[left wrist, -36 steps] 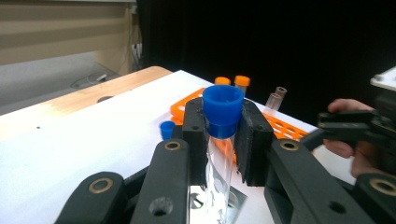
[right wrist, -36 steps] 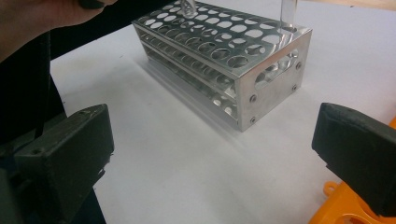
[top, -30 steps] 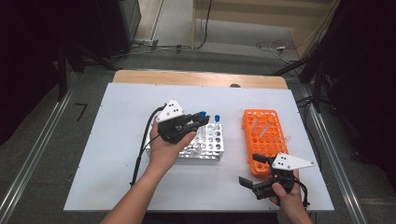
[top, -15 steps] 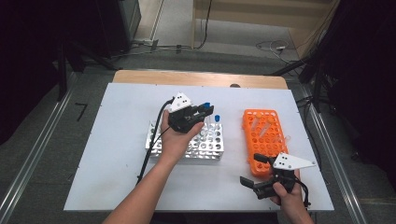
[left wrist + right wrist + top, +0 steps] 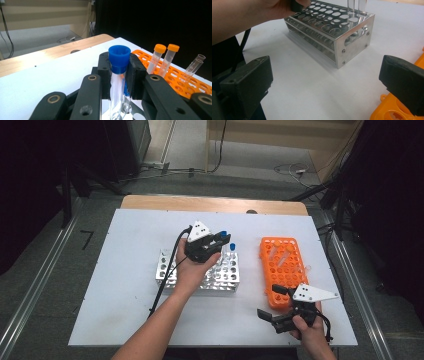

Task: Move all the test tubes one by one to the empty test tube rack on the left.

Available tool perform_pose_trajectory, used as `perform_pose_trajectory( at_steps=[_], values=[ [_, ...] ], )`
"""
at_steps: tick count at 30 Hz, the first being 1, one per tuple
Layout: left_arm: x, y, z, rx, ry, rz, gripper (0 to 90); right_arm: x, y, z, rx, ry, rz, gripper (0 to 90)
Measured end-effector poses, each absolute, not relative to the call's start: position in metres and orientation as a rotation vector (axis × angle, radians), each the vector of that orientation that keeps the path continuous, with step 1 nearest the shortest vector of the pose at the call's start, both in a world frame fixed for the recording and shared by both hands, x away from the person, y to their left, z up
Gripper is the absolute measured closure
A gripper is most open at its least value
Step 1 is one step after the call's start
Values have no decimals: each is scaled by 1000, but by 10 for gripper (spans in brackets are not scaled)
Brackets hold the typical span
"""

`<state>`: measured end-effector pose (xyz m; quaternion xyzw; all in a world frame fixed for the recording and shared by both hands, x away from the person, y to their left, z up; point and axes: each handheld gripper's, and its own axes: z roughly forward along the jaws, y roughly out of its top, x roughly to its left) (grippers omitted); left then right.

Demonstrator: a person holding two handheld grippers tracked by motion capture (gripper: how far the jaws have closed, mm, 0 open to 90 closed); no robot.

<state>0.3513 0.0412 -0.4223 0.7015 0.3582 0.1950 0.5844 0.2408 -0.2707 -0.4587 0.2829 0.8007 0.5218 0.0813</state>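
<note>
Fingers (image 5: 136, 75) on your left gripper (image 5: 216, 243) are pinching a clear plastic test tube with a blue screw cap (image 5: 119, 56) just under the cap, holding it upright over the far right end of the shiny metal tube rack (image 5: 165, 268), beside another blue-capped tube (image 5: 232, 247) already seated. Keep it vertical, line the bottom up with an empty hole, and lower slowly so it doesn't catch on the plate. Don't let go until it's sitting. Your right gripper (image 5: 280, 302) waits spread wide, holding nothing, low on the white surface (image 5: 125, 240) by the orange plastic rack (image 5: 280, 265).
</note>
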Motion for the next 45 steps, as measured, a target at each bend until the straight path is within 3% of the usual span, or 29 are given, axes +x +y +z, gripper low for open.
perform_pose_trajectory(
  at_steps=[18,25,35,39,45],
  values=[
    [349,34,-429,1742,804,441,746,241,-270,-460,853,2393,1545,0],
    [347,35,-428,1756,807,436,672,242,-273,-459,860,2380,1550,0],
    [337,44,-424,1726,827,388,448,244,-282,-457,881,2357,1548,0],
    [329,51,-421,1712,829,373,288,245,-286,-457,891,2347,1542,0],
    [311,60,-417,1709,799,369,130,248,-295,-458,919,2329,1507,0]
  ],
)
